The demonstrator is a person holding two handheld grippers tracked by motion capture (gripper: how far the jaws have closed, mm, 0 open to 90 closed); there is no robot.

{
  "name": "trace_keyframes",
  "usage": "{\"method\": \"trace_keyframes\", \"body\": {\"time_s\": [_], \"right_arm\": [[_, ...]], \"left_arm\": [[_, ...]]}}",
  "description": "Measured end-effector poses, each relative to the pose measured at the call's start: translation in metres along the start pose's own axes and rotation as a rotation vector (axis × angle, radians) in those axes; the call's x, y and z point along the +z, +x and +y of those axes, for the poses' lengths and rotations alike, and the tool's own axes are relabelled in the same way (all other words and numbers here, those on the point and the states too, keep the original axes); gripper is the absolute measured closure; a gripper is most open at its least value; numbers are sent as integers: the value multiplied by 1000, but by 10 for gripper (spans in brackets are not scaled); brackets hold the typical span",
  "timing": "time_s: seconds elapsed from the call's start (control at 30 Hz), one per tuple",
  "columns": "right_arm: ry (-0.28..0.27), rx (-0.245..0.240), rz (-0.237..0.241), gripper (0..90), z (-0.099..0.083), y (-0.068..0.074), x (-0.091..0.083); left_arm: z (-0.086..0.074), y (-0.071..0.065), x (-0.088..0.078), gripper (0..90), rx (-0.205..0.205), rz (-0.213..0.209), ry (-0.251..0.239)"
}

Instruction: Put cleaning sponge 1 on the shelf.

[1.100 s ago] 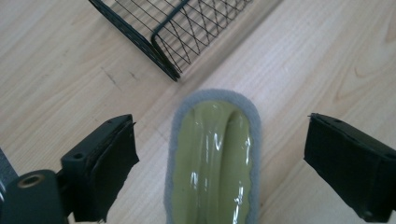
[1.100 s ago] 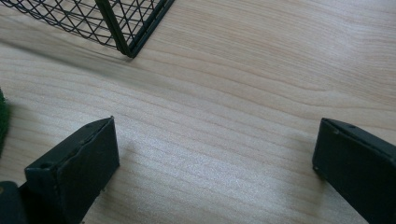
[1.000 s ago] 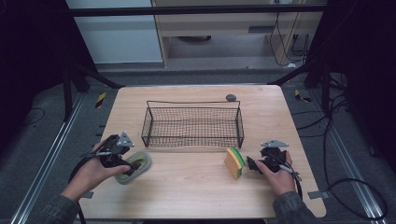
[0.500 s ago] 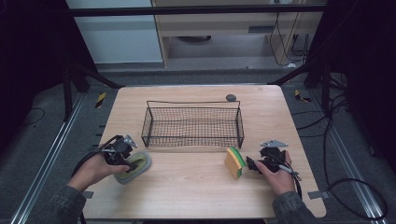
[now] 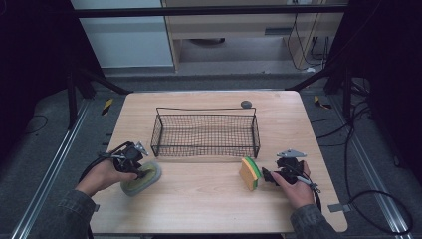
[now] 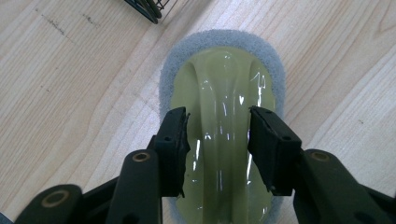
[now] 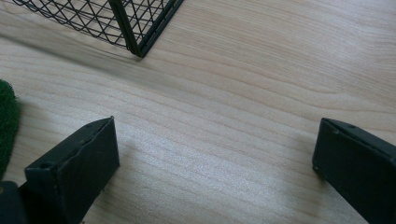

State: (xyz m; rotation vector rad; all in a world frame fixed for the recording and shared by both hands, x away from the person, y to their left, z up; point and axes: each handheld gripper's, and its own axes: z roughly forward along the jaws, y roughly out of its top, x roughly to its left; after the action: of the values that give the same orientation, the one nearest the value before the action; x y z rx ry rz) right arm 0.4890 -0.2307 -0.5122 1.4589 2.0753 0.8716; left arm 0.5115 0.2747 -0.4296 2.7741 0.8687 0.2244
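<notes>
Moved: the left gripper [image 5: 140,169] has come down and in over the scrubber [image 5: 141,178] since the earlier frames, and its jaws have just been closing, with the scrubber's raised handle between them; the right gripper [image 5: 268,175] has kept its place
Left gripper: one, at the left of the table [image 5: 209,219]; in the left gripper view [image 6: 218,140] its two black jaws stand on either side of the glossy yellow-green ridge, pads against its flanks, pinching it
Scrubber: one [image 6: 223,121], oval, grey foam rim under a shiny yellow-green top, lying flat on the wood just in front of the basket's left corner
Basket: one black wire basket [image 5: 206,110] at the middle of the table, standing upright; one corner of it shows at the top of each gripper view [image 7: 135,35]
Sponge: one [image 5: 250,173], yellow and orange with a green face, standing on edge just left of the right gripper, apart from the basket
Right gripper: one, jaws spread wide in the right gripper view [image 7: 215,149], bare wood between them
Small dark thing: one [image 5: 246,104] behind the basket, too small to make out
Cut off: the sponge [image 7: 7,121] is a mere green sliver at the left edge of the right gripper view; the scrubber's near end is hidden under the left jaws
</notes>
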Motion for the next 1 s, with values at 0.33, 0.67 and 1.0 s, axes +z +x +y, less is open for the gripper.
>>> {"method": "trace_keyframes", "body": {"time_s": [0.33,0.67,1.0], "right_arm": [[1,-4,4,7,0,1,0],[-7,0,8,7,-1,1,0],[-4,-9,13,7,-1,0,-1]], "left_arm": [[1,0,3,699,17,-4,35],[-2,-23,-25,705,112,70,-53],[11,-31,-61,706,178,159,-153]]}}
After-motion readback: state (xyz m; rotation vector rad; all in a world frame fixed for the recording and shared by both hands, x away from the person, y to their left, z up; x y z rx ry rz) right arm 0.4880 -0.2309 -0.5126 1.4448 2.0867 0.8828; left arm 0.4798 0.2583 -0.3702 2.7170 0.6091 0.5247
